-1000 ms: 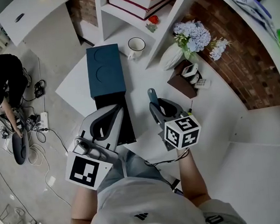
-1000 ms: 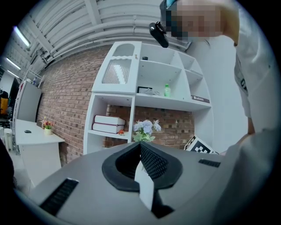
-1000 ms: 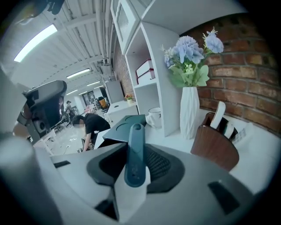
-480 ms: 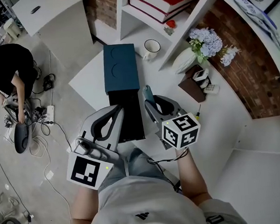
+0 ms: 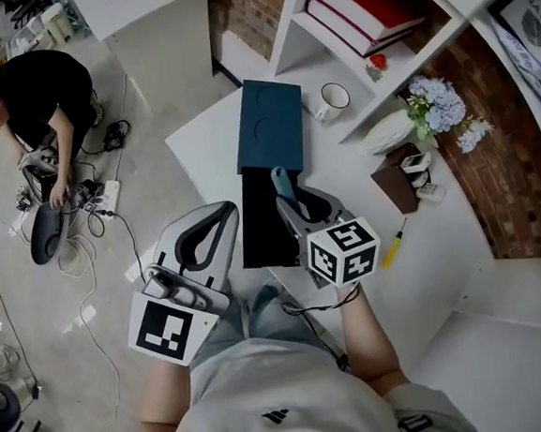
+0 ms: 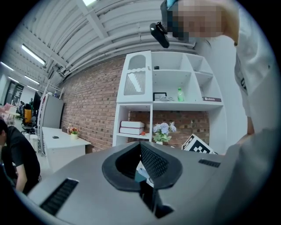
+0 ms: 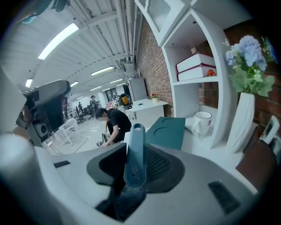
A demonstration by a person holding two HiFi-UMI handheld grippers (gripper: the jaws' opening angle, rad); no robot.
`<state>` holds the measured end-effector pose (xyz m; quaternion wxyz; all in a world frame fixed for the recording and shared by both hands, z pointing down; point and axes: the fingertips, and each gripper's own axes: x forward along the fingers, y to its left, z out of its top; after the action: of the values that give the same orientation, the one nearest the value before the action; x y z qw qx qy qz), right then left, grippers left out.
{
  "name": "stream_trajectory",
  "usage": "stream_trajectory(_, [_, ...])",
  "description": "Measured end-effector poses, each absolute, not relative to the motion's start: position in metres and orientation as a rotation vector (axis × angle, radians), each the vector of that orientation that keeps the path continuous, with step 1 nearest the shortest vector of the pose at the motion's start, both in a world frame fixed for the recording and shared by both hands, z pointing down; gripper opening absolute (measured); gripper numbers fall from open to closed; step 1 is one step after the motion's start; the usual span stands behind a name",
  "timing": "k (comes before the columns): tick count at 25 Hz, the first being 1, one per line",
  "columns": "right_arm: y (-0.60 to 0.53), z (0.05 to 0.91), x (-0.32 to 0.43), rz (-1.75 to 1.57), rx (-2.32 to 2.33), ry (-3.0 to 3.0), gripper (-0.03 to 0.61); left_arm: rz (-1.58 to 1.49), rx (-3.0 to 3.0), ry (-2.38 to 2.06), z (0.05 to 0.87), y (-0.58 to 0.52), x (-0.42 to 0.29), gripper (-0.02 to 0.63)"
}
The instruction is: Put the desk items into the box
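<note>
Right gripper (image 5: 286, 202) clamped on a blue tool (image 5: 280, 183) at the open box (image 5: 260, 228); left gripper (image 5: 221, 215) closed, empty.
We see the black box lying open on the white desk (image 5: 203, 146), with its teal lid (image 5: 269, 126) touching the box's far end. The right gripper's jaws pinch the blue tool, which sticks up over the box's right side. The left gripper sits just left of the box, jaws together with nothing between. A yellow screwdriver (image 5: 392, 244) lies right of the box, and a white mug (image 5: 334, 98) stands beyond it.
</note>
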<state>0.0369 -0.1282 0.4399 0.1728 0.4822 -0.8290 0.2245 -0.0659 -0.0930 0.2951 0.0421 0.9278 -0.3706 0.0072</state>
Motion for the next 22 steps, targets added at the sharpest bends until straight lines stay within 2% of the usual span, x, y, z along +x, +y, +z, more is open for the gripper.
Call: stream_trajectory(22, [-0.093, 0.55, 0.001, 0.696, 1.131, -2.052, 0.143, 0.034, 2.731, -1.27, 0.313, -0.077, -0.123, 0.012])
